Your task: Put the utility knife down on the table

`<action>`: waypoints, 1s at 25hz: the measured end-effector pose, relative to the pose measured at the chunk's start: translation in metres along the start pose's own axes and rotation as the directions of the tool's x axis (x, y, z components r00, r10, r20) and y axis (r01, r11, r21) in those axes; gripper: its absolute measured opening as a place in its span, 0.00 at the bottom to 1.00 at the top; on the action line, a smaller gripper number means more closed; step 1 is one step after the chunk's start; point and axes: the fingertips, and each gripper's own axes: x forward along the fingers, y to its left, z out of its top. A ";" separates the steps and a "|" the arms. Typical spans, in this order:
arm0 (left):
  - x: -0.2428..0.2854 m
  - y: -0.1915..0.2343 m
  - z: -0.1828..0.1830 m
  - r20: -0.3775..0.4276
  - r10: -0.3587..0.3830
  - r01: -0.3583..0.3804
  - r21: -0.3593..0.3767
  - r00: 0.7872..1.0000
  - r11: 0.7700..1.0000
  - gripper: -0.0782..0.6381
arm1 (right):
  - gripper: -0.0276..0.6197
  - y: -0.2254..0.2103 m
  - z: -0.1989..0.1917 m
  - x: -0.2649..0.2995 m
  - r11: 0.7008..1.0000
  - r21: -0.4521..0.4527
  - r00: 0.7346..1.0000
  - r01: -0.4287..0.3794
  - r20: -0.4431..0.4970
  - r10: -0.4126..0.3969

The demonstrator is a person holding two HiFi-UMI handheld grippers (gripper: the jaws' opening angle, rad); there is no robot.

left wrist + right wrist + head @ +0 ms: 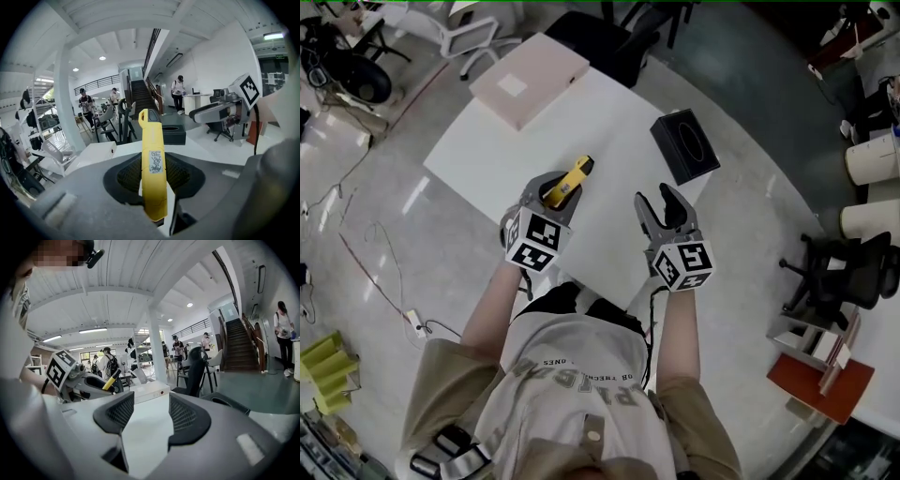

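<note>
A yellow utility knife (567, 182) with a black tip is clamped in my left gripper (555, 192), over the near part of the white table (609, 122). In the left gripper view the knife (152, 159) stands between the two pads and sticks forward and up past them. My right gripper (662, 211) hovers to the right of it, over the table's near edge, jaws wide with nothing between them (146, 414). From the right gripper view I see the left gripper (86, 383) with the knife (110, 379) at the left.
A pale pink flat box (530, 80) lies at the table's far left corner. A black tissue box (684, 145) sits at the right edge. Office chairs (848, 267) and a red-topped stand (820, 380) are on the floor to the right; cables trail on the left.
</note>
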 end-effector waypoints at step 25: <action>0.046 -0.083 -0.053 -0.382 -0.189 0.291 0.230 0.905 0.928 0.28 | 0.42 0.031 -0.061 0.012 0.625 -0.332 0.674 -0.707 -0.586 0.451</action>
